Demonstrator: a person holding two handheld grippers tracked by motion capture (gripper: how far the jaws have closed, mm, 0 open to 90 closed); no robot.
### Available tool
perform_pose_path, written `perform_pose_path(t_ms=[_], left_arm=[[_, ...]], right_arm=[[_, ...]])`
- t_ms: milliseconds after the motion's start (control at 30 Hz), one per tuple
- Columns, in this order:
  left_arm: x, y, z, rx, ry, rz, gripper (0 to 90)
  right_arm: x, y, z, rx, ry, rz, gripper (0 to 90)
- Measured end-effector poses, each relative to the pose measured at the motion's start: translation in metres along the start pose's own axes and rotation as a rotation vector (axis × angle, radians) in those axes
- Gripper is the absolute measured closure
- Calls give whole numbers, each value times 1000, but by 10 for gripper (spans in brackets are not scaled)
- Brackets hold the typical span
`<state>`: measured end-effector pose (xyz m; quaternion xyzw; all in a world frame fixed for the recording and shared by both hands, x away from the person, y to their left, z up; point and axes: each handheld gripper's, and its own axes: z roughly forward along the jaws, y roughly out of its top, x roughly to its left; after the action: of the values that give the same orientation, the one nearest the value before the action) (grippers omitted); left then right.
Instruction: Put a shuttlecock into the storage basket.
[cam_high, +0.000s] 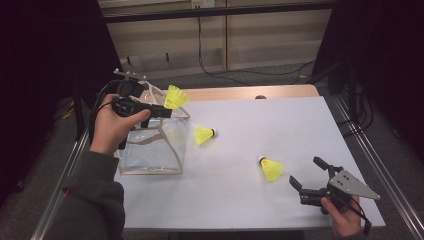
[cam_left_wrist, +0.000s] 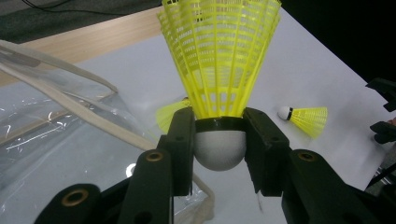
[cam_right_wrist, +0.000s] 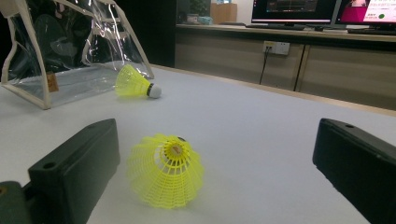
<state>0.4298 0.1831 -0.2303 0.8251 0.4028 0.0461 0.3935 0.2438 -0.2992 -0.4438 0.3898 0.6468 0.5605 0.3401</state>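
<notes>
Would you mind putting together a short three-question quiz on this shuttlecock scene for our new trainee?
1. True or false: the left gripper is shut on a yellow shuttlecock, clamped at its white cork.
2. How many shuttlecocks lie on the white table? A) one B) two C) three
3. Fill in: the left gripper holds its shuttlecock above the ____ bag.

Key:
1. True.
2. B: one beside the bag, one in front of the open right gripper, namely the near shuttlecock.
3. Clear plastic.
</notes>
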Motion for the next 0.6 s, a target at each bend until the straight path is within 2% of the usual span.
perform_pose_path(t_ms=[433, 600], left_arm=[[4, 2, -6, -4, 18, -6, 650], [7, 2, -8, -9, 11, -14, 650]], right_arm=[[0, 0, 0, 0, 1, -1, 7], [0, 0, 0, 1, 0, -1, 7]])
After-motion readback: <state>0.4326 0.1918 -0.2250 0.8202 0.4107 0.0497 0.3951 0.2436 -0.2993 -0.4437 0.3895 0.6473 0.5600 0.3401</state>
